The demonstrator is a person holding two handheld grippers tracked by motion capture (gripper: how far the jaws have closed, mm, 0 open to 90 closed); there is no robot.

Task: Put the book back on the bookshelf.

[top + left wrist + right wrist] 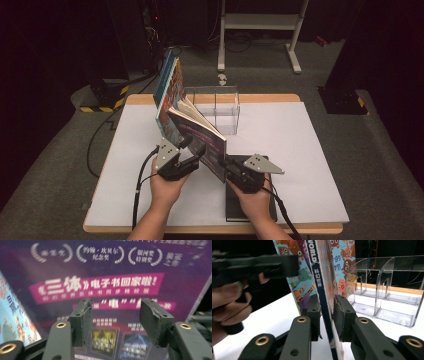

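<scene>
I hold the magazine (327, 302) upright by its spine with my right gripper (327, 315), the jaws pinched narrow on the thin edge, near the middle of the table (300, 150) and just in front of the clear rack (215, 107). The blue book (167, 82) stands against it on the left, leaning up and away. My left gripper (115, 320) hangs partly spread, facing the purple cover with nothing pressed between its pads (82, 317). To do this well, I judge I should keep the right grip firm and low so the spine does not slide or twist, and bring the left jaws onto the free edge of the cover rather than its flat face, where they can only push. Pages fan out at the top, so I should gather them before steering toward a slot of the rack. A black book (235, 200) lies flat under my right hand (257, 200); I should lift clear of it before moving far.
</scene>
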